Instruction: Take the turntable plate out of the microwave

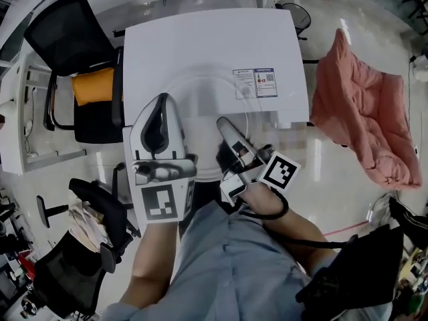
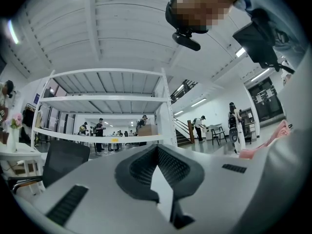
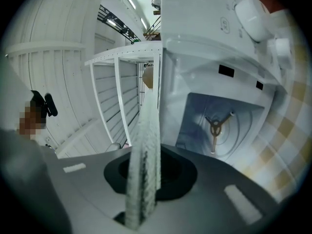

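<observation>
The glass turntable plate (image 1: 200, 92) shows as a clear disc over the white microwave (image 1: 214, 39) in the head view. My right gripper (image 1: 225, 123) is shut on its near rim. In the right gripper view the plate (image 3: 146, 130) stands edge-on, pinched between the jaws of my right gripper (image 3: 145, 165). Beyond it the microwave cavity (image 3: 243, 116) is open, with the bare three-armed roller ring (image 3: 215, 127) on its floor. My left gripper (image 1: 162, 100) is shut with nothing in it, beside the plate's left edge. In the left gripper view my left gripper (image 2: 157, 151) points level into the room.
Black office chairs (image 1: 63, 35) and an orange cushion (image 1: 93, 85) stand left of the microwave. A pink blanket (image 1: 364, 119) lies on the right. A white shelf rack (image 2: 102, 99) and distant people fill the left gripper view.
</observation>
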Demonstrator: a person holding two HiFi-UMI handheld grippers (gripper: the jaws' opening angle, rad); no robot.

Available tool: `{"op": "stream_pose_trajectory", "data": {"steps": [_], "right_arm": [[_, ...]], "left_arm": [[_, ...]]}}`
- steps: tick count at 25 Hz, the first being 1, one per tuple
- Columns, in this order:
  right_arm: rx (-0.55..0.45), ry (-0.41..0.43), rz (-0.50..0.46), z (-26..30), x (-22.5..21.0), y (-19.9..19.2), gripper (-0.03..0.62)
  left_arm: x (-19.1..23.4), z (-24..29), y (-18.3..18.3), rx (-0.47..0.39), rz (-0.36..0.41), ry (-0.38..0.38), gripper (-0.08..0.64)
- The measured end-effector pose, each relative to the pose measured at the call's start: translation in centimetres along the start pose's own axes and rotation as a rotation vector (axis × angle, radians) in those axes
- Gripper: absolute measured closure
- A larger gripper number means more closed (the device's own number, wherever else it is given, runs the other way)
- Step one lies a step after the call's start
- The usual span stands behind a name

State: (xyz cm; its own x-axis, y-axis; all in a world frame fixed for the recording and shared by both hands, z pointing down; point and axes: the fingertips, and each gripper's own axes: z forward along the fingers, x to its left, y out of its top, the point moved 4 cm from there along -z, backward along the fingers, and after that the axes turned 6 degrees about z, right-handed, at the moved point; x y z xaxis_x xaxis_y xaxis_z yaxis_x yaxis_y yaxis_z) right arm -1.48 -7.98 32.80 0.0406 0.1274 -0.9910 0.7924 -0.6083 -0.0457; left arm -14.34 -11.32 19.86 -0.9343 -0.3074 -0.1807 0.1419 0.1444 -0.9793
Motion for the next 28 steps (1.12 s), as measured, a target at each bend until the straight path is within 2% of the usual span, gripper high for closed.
{"op": "stream_pose_trajectory", "data": {"steps": [6,13,19,28], "right_arm": [[-0.106,0.004,0.003,0.1,0.0,0.3,0.561],[-0.150,0.011,0.001,0.1,-0.2,0.2,0.561],[-0.154,0.009,-0.001,0.0,-0.2,0.2,0.561],[-0.150,0.010,-0.005,0.0,-0.2,0.2,0.561]], "left_arm": [[0.8,1.3,0.3,-0.010,0.000,-0.036,0.554],[0.8,2.8,-0.2,-0.022,-0.008,-0.094,0.554],[0.2,1.8,-0.3,-0.005,0.002,-0.092,0.554],[0.5,-1.7,0.2,0.009,0.023,-0.030,0.553]]}}
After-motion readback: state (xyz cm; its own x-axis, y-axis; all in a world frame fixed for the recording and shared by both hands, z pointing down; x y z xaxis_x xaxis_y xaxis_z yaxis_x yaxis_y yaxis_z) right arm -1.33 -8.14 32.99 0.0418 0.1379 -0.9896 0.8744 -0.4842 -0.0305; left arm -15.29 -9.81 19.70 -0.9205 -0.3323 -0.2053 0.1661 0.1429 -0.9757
